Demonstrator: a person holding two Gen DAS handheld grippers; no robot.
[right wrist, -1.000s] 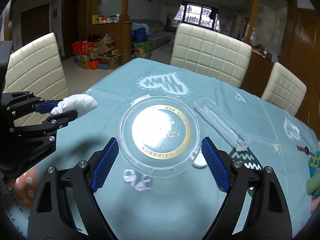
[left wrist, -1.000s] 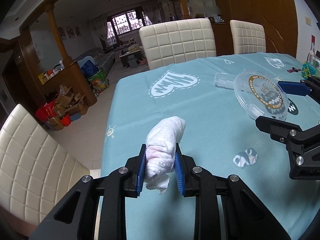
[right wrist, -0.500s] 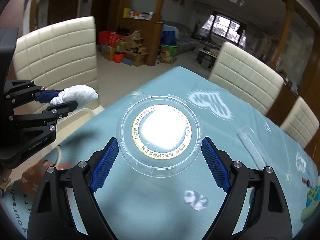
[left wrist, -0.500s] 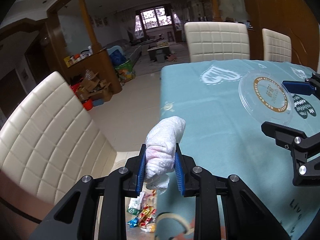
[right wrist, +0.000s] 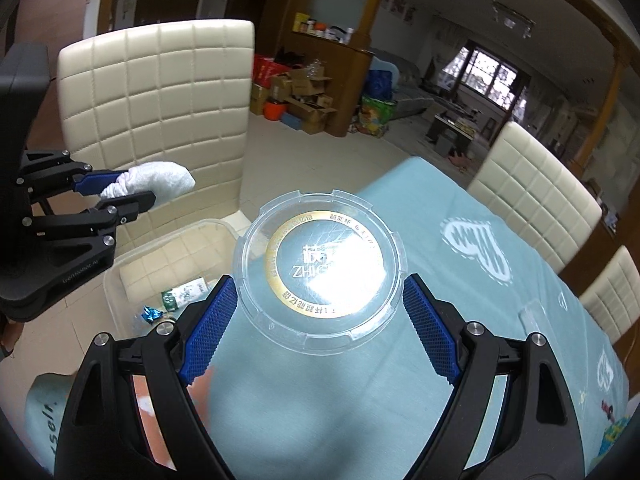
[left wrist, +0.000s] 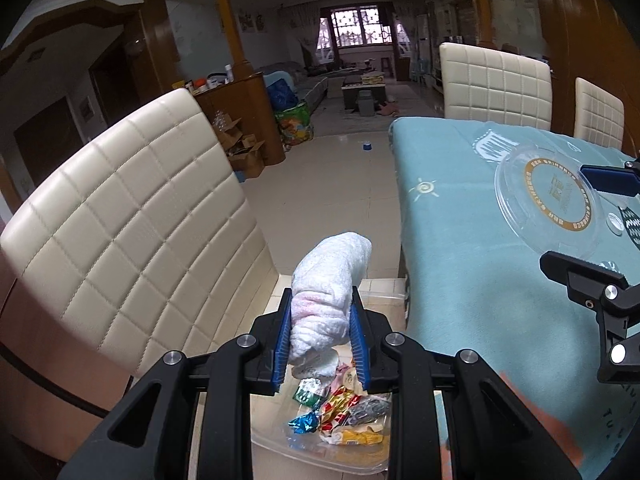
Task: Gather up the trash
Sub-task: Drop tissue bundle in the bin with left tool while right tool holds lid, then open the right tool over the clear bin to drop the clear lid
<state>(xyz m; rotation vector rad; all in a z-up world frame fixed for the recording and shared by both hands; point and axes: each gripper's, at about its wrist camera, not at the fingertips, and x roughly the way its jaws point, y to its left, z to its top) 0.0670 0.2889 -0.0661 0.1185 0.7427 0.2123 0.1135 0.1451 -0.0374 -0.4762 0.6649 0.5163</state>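
Note:
My left gripper (left wrist: 320,336) is shut on a crumpled white tissue wad (left wrist: 326,284) and holds it above a clear plastic bin (left wrist: 320,456) on the floor, which holds several colourful wrappers (left wrist: 340,412). My right gripper (right wrist: 318,320) is shut on a round clear plastic lid (right wrist: 320,266) with a gold ring print, held over the table's left edge. The lid (left wrist: 548,196) and right gripper show at the right of the left wrist view. The tissue (right wrist: 156,180), the left gripper (right wrist: 116,196) and the bin (right wrist: 168,264) show at the left of the right wrist view.
A cream padded chair (left wrist: 132,216) stands just left of the bin. The table with a teal cloth (left wrist: 460,216) is to the right, with two more cream chairs (left wrist: 496,84) behind it. A clear plastic strip (right wrist: 548,320) lies on the cloth.
Both grippers have swung left off the table toward the floor. The tissue now hangs over the bin and the lid is at the table's edge. Both grips are unchanged.

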